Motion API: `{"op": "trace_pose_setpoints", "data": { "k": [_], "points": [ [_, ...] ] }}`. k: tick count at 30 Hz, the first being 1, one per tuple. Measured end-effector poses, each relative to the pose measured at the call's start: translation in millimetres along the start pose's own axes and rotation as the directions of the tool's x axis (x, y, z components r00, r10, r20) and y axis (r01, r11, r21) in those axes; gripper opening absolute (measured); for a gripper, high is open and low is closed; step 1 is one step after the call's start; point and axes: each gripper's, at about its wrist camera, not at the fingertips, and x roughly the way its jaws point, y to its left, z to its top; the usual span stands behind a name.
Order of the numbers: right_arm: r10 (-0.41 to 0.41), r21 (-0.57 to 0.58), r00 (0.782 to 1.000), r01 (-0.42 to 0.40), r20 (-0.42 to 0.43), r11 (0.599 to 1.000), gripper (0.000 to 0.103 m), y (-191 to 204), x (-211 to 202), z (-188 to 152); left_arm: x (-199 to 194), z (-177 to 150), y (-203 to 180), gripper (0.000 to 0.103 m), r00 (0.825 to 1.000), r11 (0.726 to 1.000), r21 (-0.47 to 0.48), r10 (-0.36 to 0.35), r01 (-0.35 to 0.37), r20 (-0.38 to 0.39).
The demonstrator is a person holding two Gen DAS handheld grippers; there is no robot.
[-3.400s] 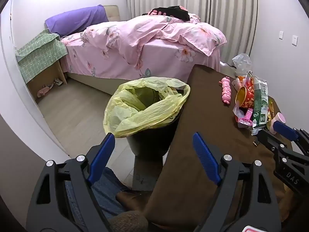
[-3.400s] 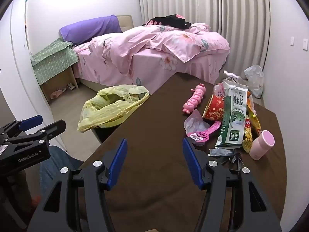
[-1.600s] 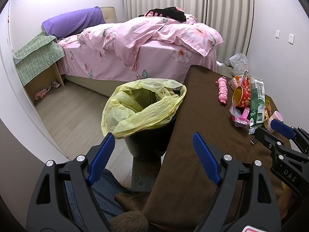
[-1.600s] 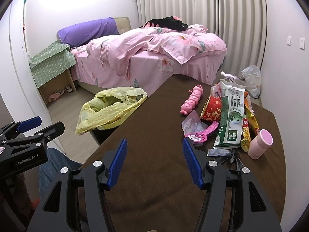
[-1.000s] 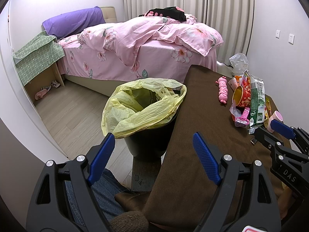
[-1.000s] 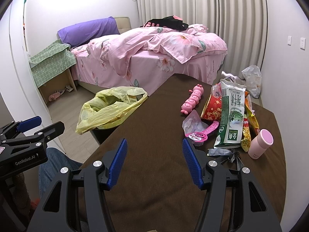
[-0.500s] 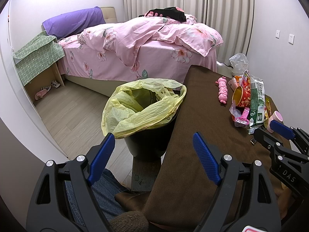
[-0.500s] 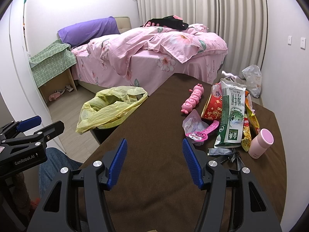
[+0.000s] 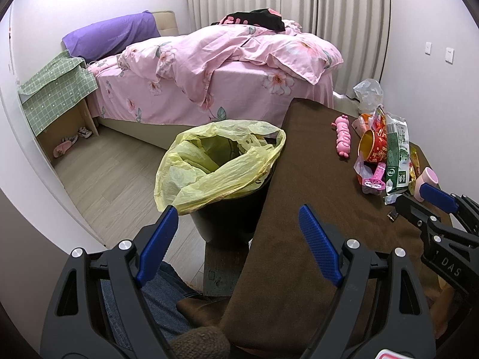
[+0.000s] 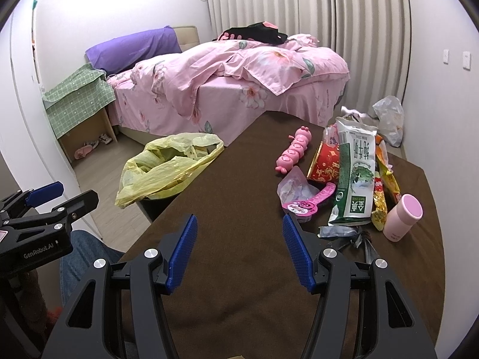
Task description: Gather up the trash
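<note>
Nothing has shifted since a second ago: both grippers hang where they were, and the clutter on the table lies as before. The left gripper has its black plastic arms spread wide, the ribbed blue pads holding nothing, with the bin and the table's near left edge beyond them. That bin is a dark round tub lined with a thin, crinkled yellow plastic bag whose mouth sags open; it stands on the pale wood-plank floor, touching the table's left side. The right gripper is likewise spread, empty, above a bare stretch of the table, which is covered in a matte, felt-like brown cloth. The trash sits in a loose heap on the far right of the table: a tall, flattened green-and-white milk carton lying over a red printed paper cup tipped on its side, glossy yellow snack wrappers, a crumpled clear plastic pouch and a twisted silvery foil scrap. Among it lie a segmented pink plastic caterpillar toy, a flat pink toy watch and a smooth pink cylindrical cup on its side. Behind stands a bed with a rumpled pink floral duvet, and pleated pale curtains.
</note>
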Motion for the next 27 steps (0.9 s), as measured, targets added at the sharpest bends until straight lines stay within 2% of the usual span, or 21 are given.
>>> {"op": "trace_pose_setpoints", "data": {
  "k": [7,14,17,21,24,27],
  "points": [
    [-0.031,0.026,1.000,0.031,0.002,0.999,0.056,-22,1,-1,14,0,-12,0.079,0.999,0.999,0.030,-0.034,0.035,-0.023],
    [-0.119,0.091,0.993,0.119,-0.008,0.989,0.056,-74,4,-7,36,6,-38,0.079,0.995,0.991,0.101,-0.086,0.090,-0.044],
    [-0.158,0.117,0.987,0.160,-0.024,0.980,0.056,-99,7,-12,50,14,-56,0.079,0.990,0.979,0.155,-0.128,0.135,-0.051],
    [-0.209,0.165,0.976,0.216,-0.055,0.962,0.056,-135,14,-22,73,30,-86,0.079,0.972,0.950,0.209,-0.219,0.232,-0.086],
    [-0.233,0.211,0.970,0.243,-0.074,0.947,0.056,-161,17,-30,91,45,-108,0.079,0.949,0.924,0.220,-0.291,0.312,-0.123],
    [-0.240,0.251,0.967,0.255,-0.088,0.934,0.056,-183,21,-39,105,55,-132,0.079,0.933,0.901,0.247,-0.336,0.358,-0.126]
  ]
}}
